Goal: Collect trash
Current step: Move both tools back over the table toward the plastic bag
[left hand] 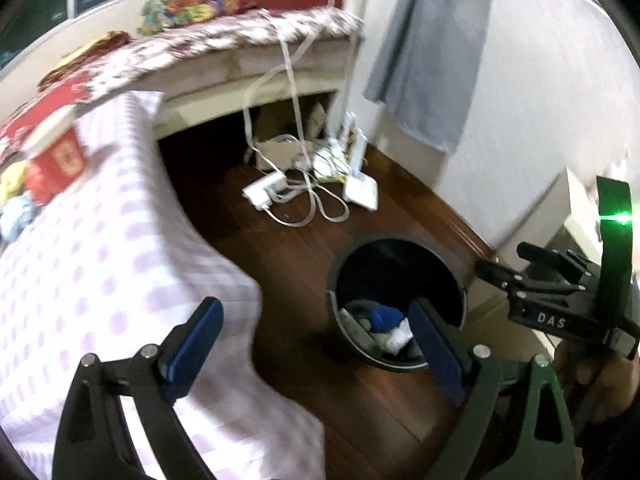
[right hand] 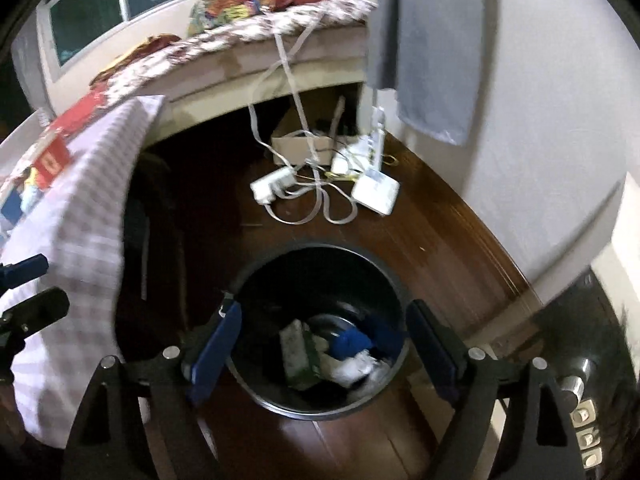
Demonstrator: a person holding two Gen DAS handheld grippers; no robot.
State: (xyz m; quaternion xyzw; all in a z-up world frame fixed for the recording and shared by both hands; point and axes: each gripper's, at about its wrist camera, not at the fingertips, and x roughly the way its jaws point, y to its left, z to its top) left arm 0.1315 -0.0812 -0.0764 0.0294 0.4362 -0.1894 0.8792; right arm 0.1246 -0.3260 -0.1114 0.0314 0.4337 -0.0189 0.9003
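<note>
A black round trash bin stands on the dark wood floor. It holds a blue item, white crumpled paper and a green-and-white packet. My right gripper is open and empty, directly above the bin's mouth. My left gripper is open and empty, above the floor just left of the bin, with the bin's trash showing past its right finger. The right gripper's body shows at the right of the left wrist view.
A checked pink-and-white cloth covers a surface at the left, with a red box on it. White power strips and cables lie on the floor beyond the bin. A bed stands behind; a wall is at the right.
</note>
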